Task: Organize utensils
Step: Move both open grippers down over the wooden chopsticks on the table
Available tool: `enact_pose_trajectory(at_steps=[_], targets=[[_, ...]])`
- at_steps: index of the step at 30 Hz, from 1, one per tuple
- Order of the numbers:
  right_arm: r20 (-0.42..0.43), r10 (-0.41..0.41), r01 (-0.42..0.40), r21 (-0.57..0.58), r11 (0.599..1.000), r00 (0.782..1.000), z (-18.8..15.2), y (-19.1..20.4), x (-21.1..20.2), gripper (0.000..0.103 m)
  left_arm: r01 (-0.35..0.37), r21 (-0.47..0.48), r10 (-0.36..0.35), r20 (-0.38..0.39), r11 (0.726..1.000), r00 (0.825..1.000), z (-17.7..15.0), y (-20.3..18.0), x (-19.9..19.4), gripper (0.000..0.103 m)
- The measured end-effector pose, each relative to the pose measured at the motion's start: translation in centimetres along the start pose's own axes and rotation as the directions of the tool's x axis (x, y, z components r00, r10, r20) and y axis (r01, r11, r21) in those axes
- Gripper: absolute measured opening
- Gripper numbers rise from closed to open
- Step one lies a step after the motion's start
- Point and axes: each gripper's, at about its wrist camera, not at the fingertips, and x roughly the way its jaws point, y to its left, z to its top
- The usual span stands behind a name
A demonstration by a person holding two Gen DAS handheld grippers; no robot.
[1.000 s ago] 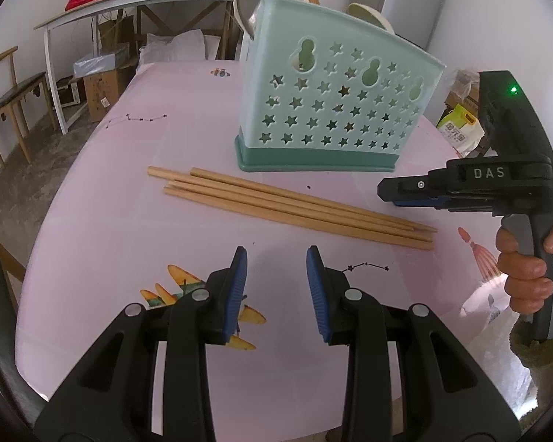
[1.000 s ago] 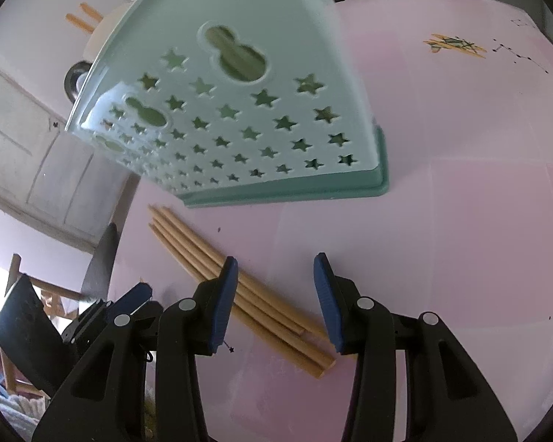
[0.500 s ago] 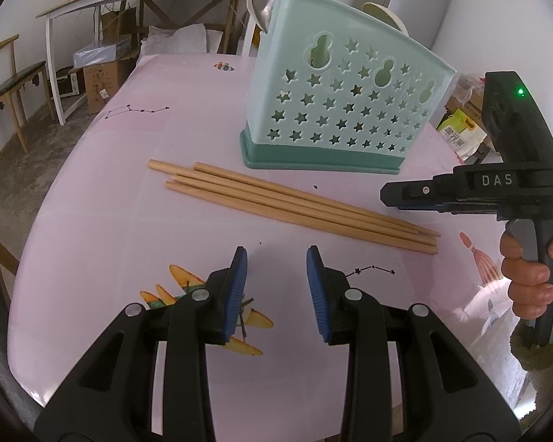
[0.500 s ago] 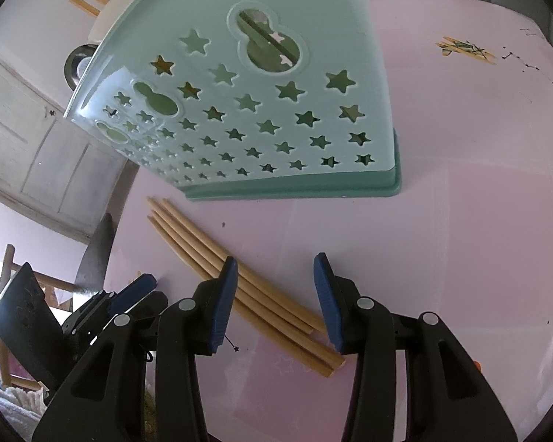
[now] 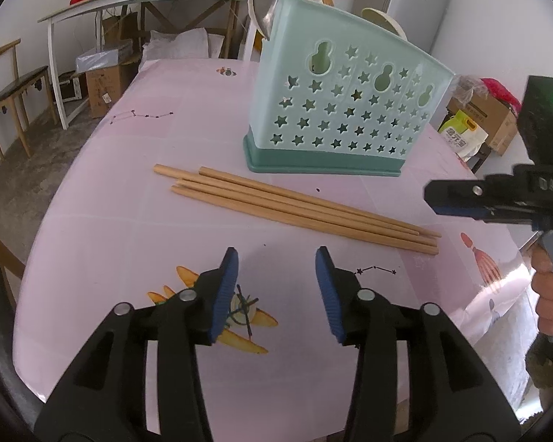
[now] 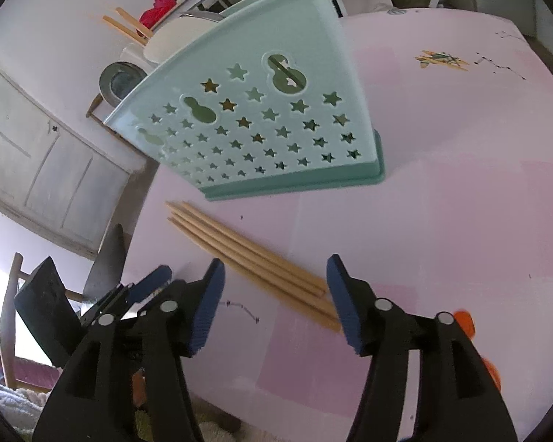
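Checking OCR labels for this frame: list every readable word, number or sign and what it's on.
"DAS": white letters on the black body of the right tool, seen from the left wrist view.
Yellow-green bag on the floor: has print, too small to read.
Refrigerator: small sticker near the top, unreadable.
Cardboard box under the side table: markings too blurred.
Pink tablecloth: pictures only, no text.
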Motion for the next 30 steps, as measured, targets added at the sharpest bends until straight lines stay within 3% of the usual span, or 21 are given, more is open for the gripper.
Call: enact_pose_trajectory(at_steps=[8, 30], targets=[[0.002, -0.011, 0.011, 0.013, 1.000, 1.000, -2.3, 0.4, -1.2, 0.059, -0.039, 0.021, 0.039, 0.014, 0.999, 0.999, 0.2, -0.2, -0.3, 0.063], [-0.115, -0.020, 0.016, -0.036, 0.999, 0.993, -4.9, 3.0, 1.4, 0.060, -0.069, -0.049, 0.068, -0.021, 0.996, 0.997, 0.4, 1.8, 0.2, 0.082]])
